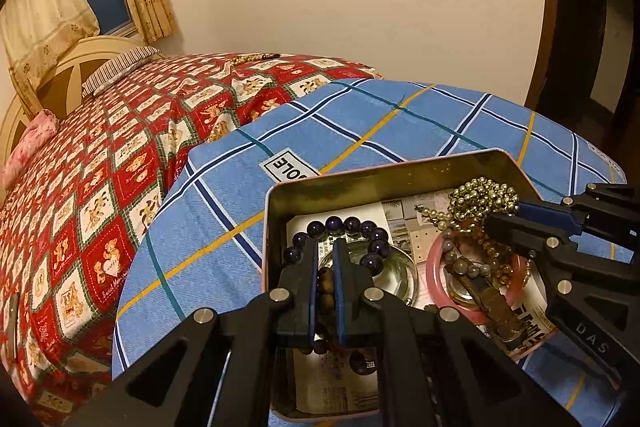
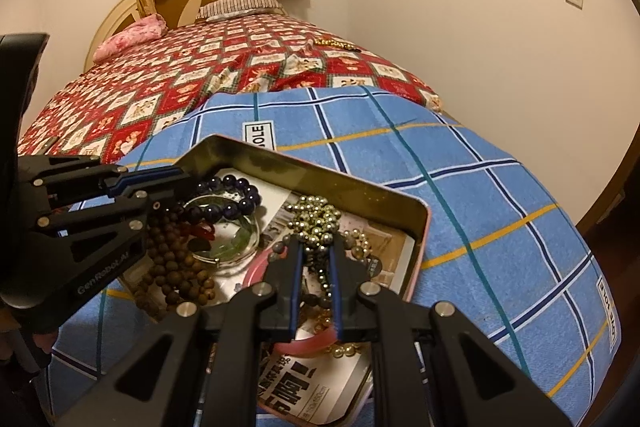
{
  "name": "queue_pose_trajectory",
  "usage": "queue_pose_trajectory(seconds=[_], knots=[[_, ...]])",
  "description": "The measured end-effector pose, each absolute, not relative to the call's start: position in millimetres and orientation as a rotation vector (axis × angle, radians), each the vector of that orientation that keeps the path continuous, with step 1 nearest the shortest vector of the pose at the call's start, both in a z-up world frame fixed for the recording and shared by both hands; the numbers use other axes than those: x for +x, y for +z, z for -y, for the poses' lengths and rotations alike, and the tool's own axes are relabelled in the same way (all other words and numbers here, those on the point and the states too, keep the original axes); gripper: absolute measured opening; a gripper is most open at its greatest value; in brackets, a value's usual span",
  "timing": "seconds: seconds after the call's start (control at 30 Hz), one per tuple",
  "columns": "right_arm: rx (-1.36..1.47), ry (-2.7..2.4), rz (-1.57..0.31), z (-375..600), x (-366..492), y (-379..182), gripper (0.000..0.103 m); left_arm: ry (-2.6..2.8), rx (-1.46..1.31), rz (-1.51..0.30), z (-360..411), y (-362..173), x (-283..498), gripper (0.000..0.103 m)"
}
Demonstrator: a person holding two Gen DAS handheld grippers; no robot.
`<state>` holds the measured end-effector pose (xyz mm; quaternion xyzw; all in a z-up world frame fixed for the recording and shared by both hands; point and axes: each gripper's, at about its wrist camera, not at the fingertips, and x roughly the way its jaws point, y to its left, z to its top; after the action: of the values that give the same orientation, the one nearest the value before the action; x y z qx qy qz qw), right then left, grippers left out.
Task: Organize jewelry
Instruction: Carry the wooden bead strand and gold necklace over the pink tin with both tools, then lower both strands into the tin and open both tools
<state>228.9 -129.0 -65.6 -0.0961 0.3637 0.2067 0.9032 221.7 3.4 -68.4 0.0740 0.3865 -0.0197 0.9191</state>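
Observation:
An open metal tin (image 1: pixel 360 183) (image 2: pixel 360 189) full of jewelry sits on a blue checked cushion. My left gripper (image 1: pixel 327 247) reaches into its left half, shut on a brown wooden bead bracelet (image 1: pixel 325 291) (image 2: pixel 176 267), with a dark purple bead bracelet (image 1: pixel 352 227) (image 2: pixel 236 193) just beyond the fingertips. My right gripper (image 2: pixel 316 247) is in the right half, shut on a gold bead necklace (image 2: pixel 316 217) (image 1: pixel 484 197). A pink bangle (image 1: pixel 434 273) (image 2: pixel 308 345) and a clear glass bangle (image 2: pixel 236 247) lie among the jewelry.
The blue checked cushion (image 1: pixel 360 123) (image 2: pixel 460 187) lies on a bed with a red bear-patterned quilt (image 1: pixel 120 155) (image 2: pixel 180 87). A bead string (image 1: pixel 252 58) (image 2: pixel 336 43) lies far back on the quilt. Printed paper (image 2: pixel 316 379) lines the tin.

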Motion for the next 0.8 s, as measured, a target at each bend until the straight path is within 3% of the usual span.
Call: queue_pose_trajectory(seconds=[0.8], knots=[[-0.216, 0.42, -0.763, 128.1, 231.7, -72.6, 0.014, -0.044, 0.155, -0.796, -3.5, -70.5, 224.2, 0.007]])
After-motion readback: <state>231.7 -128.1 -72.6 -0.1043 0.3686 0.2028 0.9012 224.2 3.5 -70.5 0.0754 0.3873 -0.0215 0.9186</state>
